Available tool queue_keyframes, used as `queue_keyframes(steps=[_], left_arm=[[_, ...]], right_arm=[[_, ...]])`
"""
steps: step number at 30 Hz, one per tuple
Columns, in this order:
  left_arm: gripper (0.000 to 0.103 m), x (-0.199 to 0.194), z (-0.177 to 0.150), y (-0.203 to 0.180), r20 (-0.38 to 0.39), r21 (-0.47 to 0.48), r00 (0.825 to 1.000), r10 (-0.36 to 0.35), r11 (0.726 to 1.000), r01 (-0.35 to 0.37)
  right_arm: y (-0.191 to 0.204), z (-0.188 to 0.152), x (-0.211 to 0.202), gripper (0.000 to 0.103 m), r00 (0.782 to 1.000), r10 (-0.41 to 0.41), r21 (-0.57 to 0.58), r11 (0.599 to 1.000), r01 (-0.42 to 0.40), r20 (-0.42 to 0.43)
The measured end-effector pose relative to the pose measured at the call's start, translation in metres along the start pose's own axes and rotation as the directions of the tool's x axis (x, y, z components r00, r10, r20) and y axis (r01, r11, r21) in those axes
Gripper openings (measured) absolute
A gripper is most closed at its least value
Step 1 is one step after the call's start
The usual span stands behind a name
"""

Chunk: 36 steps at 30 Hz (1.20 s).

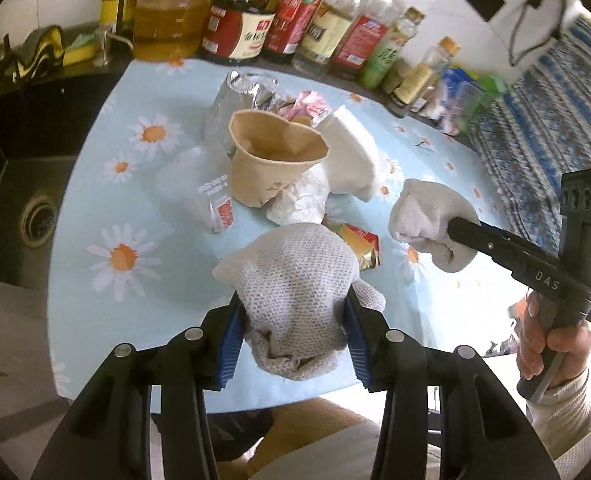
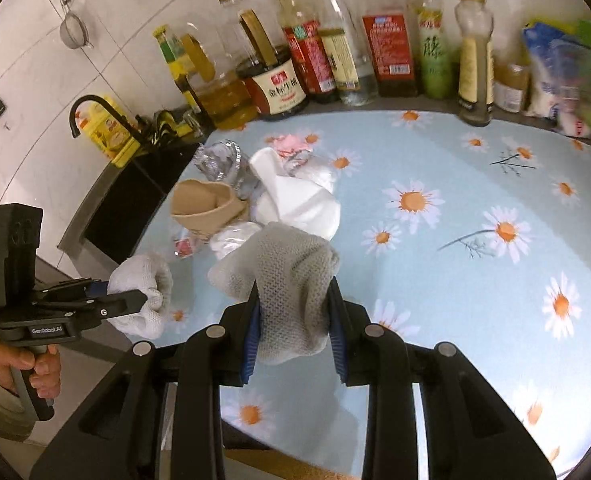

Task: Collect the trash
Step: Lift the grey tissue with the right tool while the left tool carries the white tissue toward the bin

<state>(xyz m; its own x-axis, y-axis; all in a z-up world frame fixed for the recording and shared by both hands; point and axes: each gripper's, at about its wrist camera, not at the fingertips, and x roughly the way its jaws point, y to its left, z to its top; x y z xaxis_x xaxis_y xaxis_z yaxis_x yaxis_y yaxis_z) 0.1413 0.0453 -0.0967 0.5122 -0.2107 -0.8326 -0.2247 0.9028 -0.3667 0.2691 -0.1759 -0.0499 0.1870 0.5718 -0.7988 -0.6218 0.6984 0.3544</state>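
Clamping a bunched grey cloth each, the left gripper (image 1: 295, 332) and right gripper (image 2: 293, 336) hang over the daisy tablecloth (image 2: 475, 280). Just ahead lies the trash pile (image 1: 291, 160) (brown paper cup (image 1: 271, 160) tilted, mouth up and slightly toward the left camera).

We look from two wrist cameras, each close behind its own gripper and tilted steeply down over the daisy cloth (image 1: 127, 208). Both face the bottle row (image 2: 335, 60) at the wall. Both views share the trash pile (image 1: 279, 160) and the sink (image 1: 23, 184) beside the cloth.
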Motion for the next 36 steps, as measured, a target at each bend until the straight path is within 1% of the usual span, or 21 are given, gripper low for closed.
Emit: queue_keyframes(steps=[6,16,20,25,28,32,36], left_arm=[[0.043,-0.032,-0.019,0.004,0.056,0.051,0.998,-0.039,0.998,0.036],[0.043,-0.085,-0.062,0.024,0.130,0.096,0.987,-0.098,0.992,0.086],[0.043,-0.103,-0.075,0.033,0.147,0.125,0.983,-0.107,0.988,0.089],[0.043,-0.120,-0.090,0.041,0.151,0.159,0.979,-0.135,0.981,0.111],[0.043,-0.126,-0.103,0.047,0.141,0.176,0.980,-0.139,0.978,0.113],[0.043,-0.126,-0.119,0.057,0.108,0.156,0.985,-0.136,0.981,0.118],[0.043,-0.119,-0.133,0.065,0.077,0.145,0.989,-0.128,0.983,0.115]], right_arm=[[0.034,-0.022,-0.020,0.031,0.998,-0.047,0.022,0.999,0.047,0.040],[0.104,-0.064,-0.050,0.031,0.991,-0.081,0.020,0.997,0.079,0.104],[0.130,-0.084,-0.059,0.031,0.989,-0.091,0.037,0.995,0.087,0.119],[0.158,-0.107,-0.064,0.031,0.986,-0.108,0.068,0.993,0.100,0.125],[0.170,-0.119,-0.063,0.031,0.987,-0.108,0.081,0.992,0.099,0.116],[0.183,-0.136,-0.054,0.031,0.992,-0.097,0.095,0.991,0.089,0.080],[0.188,-0.150,-0.040,0.031,0.995,-0.092,0.100,0.991,0.088,0.035]])
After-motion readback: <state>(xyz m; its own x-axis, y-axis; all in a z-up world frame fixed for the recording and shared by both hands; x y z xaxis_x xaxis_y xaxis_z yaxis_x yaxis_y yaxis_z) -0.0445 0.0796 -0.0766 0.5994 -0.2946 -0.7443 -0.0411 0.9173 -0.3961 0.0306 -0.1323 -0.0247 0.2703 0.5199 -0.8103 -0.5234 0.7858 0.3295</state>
